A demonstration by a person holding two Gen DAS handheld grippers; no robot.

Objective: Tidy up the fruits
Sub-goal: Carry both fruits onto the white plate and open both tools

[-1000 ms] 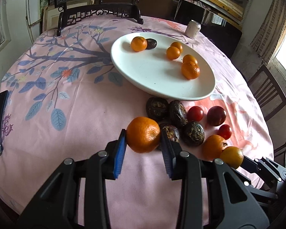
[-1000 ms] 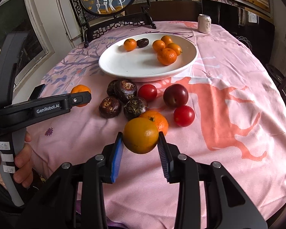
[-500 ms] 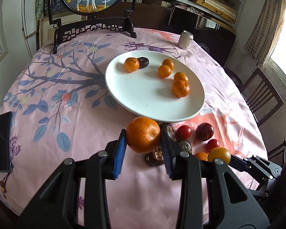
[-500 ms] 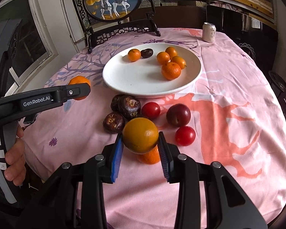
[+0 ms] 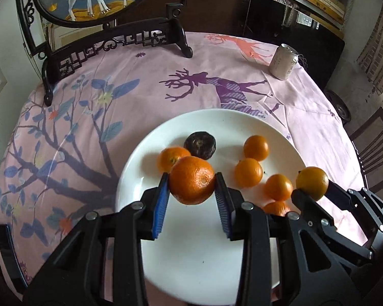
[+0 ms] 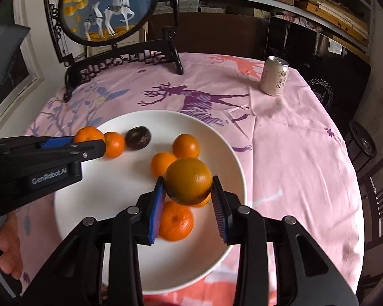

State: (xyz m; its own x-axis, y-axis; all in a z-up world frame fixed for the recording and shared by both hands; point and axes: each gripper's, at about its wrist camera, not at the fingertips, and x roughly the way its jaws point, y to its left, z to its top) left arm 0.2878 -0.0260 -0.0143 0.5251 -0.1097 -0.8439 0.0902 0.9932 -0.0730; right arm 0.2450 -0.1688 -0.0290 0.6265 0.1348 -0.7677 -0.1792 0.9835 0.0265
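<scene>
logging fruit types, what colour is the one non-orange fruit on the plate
Dark brown-purple fruit, almost black; clearest in the right wrist view.

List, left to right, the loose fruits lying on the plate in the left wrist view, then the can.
Small mandarin → dark passion fruit → mandarin → mandarin → can. Two other mandarins are left out; their places overlap these.

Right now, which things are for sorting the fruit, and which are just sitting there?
For the job: left gripper holding a mandarin; right gripper holding an orange; plate; dark fruit.

Just there: can; deer screen; tablecloth.
</scene>
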